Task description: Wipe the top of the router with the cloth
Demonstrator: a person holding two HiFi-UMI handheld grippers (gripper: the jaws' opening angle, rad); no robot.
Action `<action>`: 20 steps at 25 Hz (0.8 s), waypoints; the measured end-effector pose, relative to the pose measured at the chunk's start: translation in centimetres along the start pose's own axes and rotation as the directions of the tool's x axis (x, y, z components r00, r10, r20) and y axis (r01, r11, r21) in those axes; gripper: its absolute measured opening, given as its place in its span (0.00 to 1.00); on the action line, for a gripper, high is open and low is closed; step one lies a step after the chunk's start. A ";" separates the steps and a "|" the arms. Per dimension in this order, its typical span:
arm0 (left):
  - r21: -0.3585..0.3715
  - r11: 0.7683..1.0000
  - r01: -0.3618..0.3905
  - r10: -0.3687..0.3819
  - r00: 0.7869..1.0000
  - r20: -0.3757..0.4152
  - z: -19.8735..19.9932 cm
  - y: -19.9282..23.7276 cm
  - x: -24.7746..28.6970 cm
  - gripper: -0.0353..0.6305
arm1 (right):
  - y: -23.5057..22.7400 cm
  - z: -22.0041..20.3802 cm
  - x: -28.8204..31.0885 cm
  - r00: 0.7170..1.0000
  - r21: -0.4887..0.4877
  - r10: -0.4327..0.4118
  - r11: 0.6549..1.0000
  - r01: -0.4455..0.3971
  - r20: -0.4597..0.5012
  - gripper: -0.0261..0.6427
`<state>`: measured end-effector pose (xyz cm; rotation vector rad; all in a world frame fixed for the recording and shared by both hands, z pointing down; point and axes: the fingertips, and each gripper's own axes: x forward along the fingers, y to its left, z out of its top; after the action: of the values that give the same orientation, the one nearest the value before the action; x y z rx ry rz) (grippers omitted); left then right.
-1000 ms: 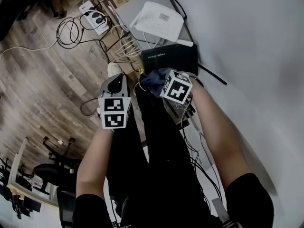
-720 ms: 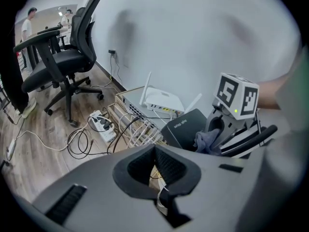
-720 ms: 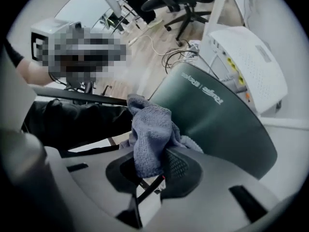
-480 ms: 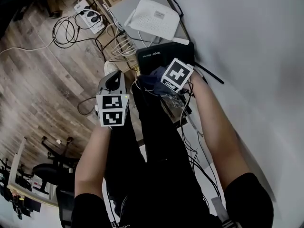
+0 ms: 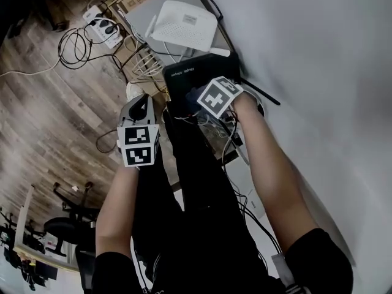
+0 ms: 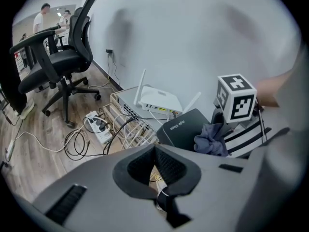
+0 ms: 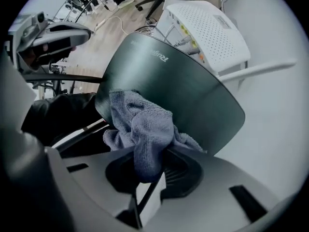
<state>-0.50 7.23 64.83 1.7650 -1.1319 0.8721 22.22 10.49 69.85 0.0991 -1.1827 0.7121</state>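
Right tongs are pinching cloth and pressing it onto black router, near edge; wiping likely starting. Left tongs are idling, pressed together, empty. Next: sweep across top.

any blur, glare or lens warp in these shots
Head view: sharp, fisheye curves the white wall and wood floor; the black router is dark, little detail. Left gripper view: black round vignette, office chair bowed, tongs of the left gripper soft up close. Right gripper view: cloth weave crisp, router top evenly lit without hard glare, the right gripper blurred near the lens.
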 end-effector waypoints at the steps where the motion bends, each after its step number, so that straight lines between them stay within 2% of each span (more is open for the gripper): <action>1: -0.001 1.000 0.002 -0.002 1.000 0.003 0.2 -0.1 0.0 0.06 | -0.4 -0.2 0.1 1.000 0.002 -0.022 1.000 0.022 -0.007 0.11; 5: 0.025 1.000 0.012 -0.011 1.000 -0.007 0.2 -0.1 0.0 0.06 | -2.0 -1.5 0.3 0.992 0.010 -0.109 0.994 0.110 -0.061 0.11; 10: 0.046 0.999 0.000 0.000 1.000 -0.007 0.3 0.2 0.0 0.06 | -3.4 -2.5 0.5 0.985 0.022 -0.133 0.990 0.136 -0.106 0.11; 14: 0.019 1.000 -0.018 0.018 1.000 0.024 0.7 0.3 0.1 0.06 | -3.9 -2.7 0.5 0.989 0.042 -0.138 0.989 0.140 -0.062 0.12; 20: 0.014 1.000 -0.012 0.011 1.000 0.019 0.2 0.0 0.6 0.06 | -4.0 -2.7 0.3 0.990 0.086 -0.144 0.986 0.144 -0.002 0.12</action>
<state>-0.24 6.86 65.22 1.7828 -1.1517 0.8739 26.68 8.68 70.21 0.2558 -1.1372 0.6353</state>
